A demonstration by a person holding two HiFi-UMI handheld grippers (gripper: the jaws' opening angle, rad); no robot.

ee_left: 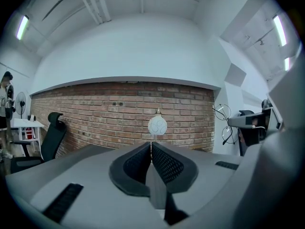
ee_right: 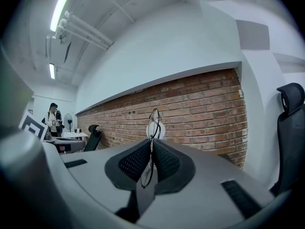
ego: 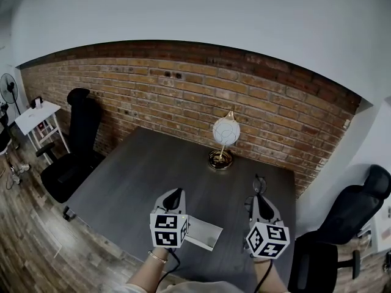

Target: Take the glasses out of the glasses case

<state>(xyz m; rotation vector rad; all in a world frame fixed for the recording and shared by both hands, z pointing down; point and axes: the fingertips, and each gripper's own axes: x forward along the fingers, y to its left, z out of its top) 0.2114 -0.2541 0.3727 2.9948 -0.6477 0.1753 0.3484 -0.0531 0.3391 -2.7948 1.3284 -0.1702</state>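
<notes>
My right gripper (ego: 259, 195) is shut on thin wire-framed glasses (ego: 259, 184), held edge-on above the dark grey table (ego: 134, 182). In the right gripper view the frame (ee_right: 153, 120) runs up between the closed jaws of that gripper (ee_right: 152, 144). A pale grey glasses case (ego: 206, 234) lies flat near the table's front edge, beside my left gripper (ego: 175, 194). The left gripper (ee_left: 151, 149) is shut with nothing in it. From the left gripper view the glasses (ee_left: 221, 123) hang at the right, in front of the white wall.
A globe lamp (ego: 224, 140) on a brass base stands at the table's far side, before a brick wall (ego: 153, 96). Black office chairs stand at left (ego: 76, 145) and right (ego: 348, 224). A white side table (ego: 38, 118) and a fan (ego: 9, 87) are far left.
</notes>
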